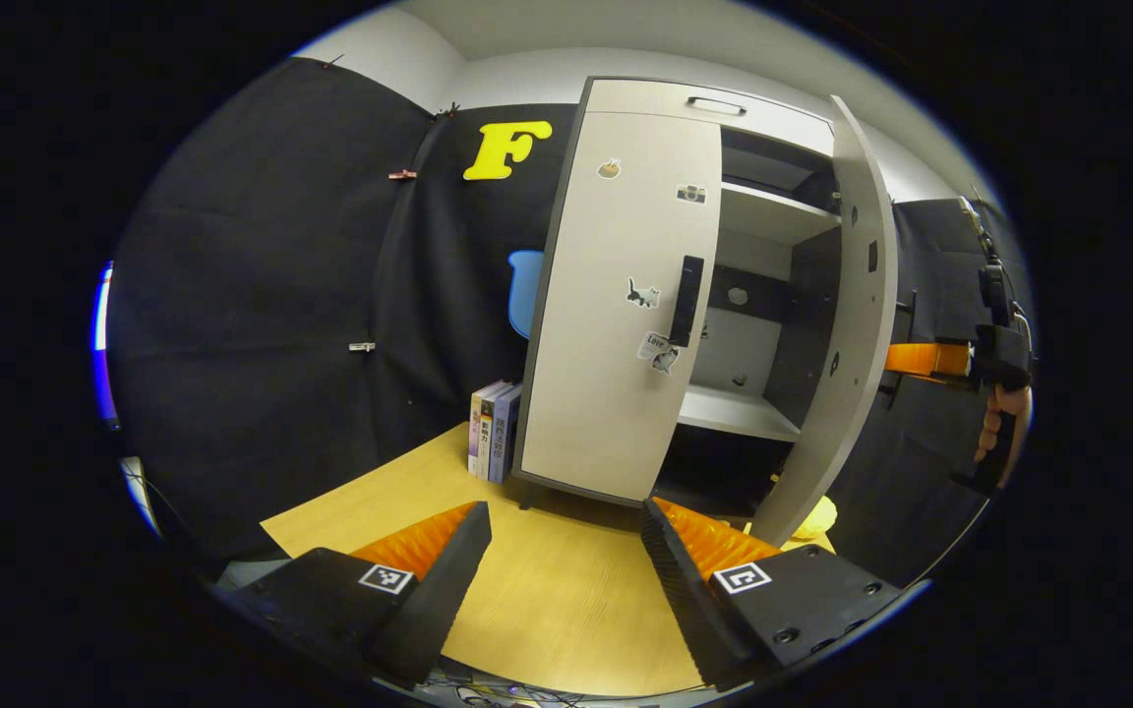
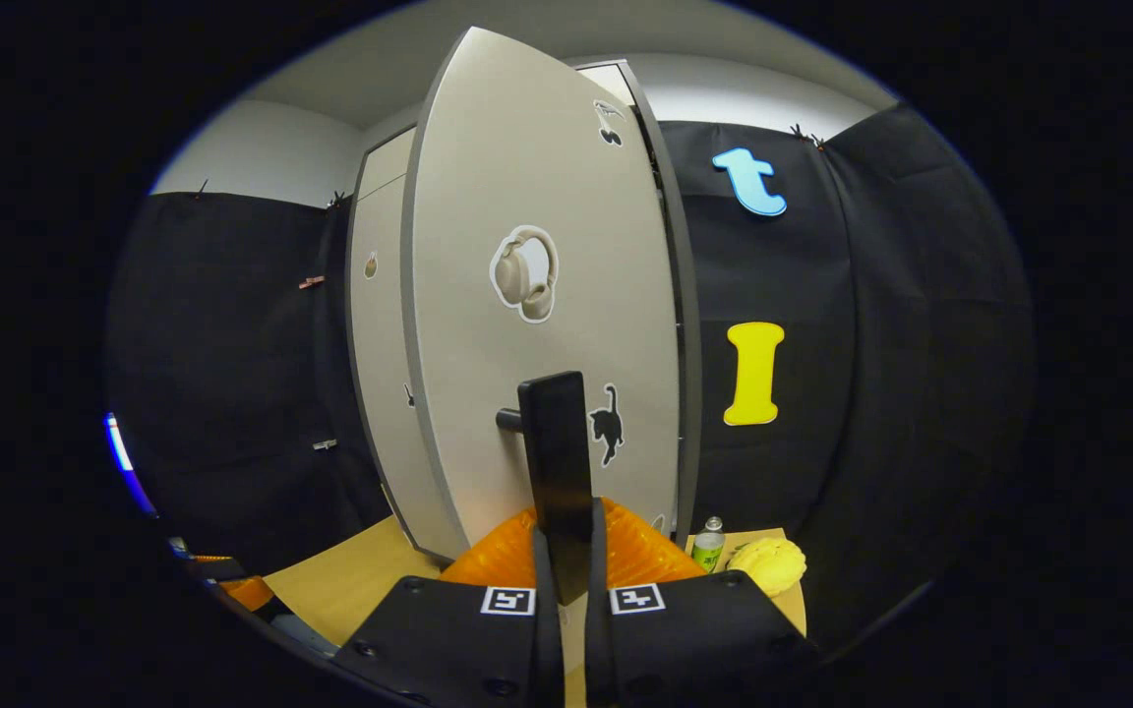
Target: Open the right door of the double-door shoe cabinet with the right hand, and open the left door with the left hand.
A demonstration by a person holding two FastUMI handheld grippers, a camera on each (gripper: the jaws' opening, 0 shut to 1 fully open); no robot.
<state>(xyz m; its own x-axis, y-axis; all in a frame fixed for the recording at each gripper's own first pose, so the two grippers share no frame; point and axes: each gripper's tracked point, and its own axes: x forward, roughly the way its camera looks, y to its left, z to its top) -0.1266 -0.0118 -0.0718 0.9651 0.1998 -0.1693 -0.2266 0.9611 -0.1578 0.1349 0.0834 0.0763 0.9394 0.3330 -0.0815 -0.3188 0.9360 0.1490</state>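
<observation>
Right gripper: jaws clamped on the dark handle of the right door, which stands swung out from the shoe cabinet.
Left gripper: jaws wide apart, holding nothing, above the desk, well apart from the left door.
Left door: shut, pale, with small stickers and a dark handle at its inner edge.
Cabinet inside: white shelves seen through the open half.

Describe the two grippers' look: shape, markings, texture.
Left gripper: two wedge-shaped jaws with ribbed inner faces, each carrying a square black-and-white tag. Screw holes dot the outer edge. Right gripper: same build, with a matching tag on each jaw.
</observation>
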